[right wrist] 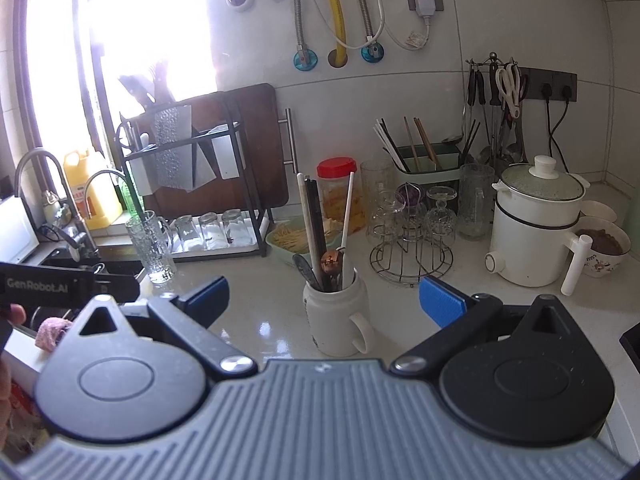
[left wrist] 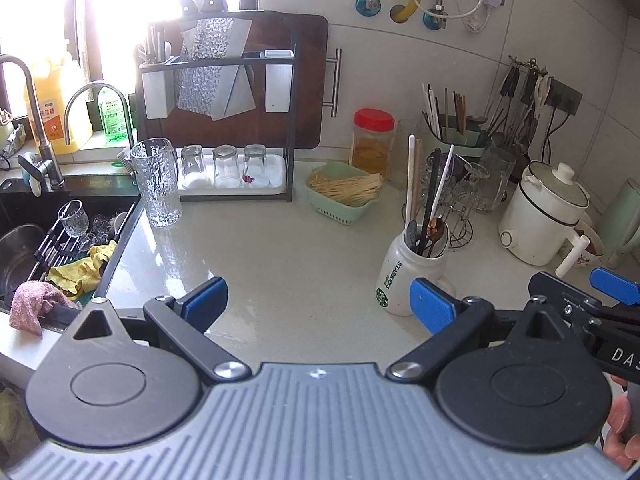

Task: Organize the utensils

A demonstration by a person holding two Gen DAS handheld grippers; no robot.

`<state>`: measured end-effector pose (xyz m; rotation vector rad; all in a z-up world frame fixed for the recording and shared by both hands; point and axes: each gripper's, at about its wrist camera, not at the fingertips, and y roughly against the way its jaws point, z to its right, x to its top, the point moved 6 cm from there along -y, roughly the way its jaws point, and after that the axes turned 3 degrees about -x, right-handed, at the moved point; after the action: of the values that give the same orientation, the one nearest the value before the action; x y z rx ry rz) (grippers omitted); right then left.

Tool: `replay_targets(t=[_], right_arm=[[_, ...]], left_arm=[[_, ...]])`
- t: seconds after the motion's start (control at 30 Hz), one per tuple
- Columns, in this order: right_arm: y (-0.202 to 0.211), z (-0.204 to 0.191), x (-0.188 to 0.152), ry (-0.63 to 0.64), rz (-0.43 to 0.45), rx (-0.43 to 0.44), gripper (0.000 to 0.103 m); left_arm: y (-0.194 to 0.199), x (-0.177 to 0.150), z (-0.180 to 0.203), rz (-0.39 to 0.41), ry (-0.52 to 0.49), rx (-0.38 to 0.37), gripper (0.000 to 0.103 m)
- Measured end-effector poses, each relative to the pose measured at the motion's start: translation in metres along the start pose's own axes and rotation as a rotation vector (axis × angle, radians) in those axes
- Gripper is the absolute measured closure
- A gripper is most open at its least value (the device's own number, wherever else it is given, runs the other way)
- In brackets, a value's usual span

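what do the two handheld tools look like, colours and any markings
Both match: the left tool and right tool have black linkage arms with silver pivot screws, blue ribbed pads, two round black housings and a grey ridged base. White lettering marks the black bodies: "GenRobot.AI" on the left, "DAS" visible on the right.

Left black blue-padded tongs [left wrist: 319, 302] & right black blue-padded tongs [right wrist: 323, 300]: both spread wide, empty, held level, side by side.
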<state>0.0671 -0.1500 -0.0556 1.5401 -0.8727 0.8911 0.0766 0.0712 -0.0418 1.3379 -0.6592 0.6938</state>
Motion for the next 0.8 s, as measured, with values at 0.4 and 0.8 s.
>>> replay_targets(t=[0.4,0.8], right_arm=[[-0.001,0.0011,-0.002,-0.023,-0.005,-0.009,0.0],[0.0019,-0.0041,-0.0047,-0.01,0.002,-0.042,0.0]], left_arm=[[-0.001,-0.0001,-0.0028,-0.016,0.002,-0.005,0.004],[-0.0052,-0.0077,-0.0064,-0.048,-0.02,-0.009,0.004]])
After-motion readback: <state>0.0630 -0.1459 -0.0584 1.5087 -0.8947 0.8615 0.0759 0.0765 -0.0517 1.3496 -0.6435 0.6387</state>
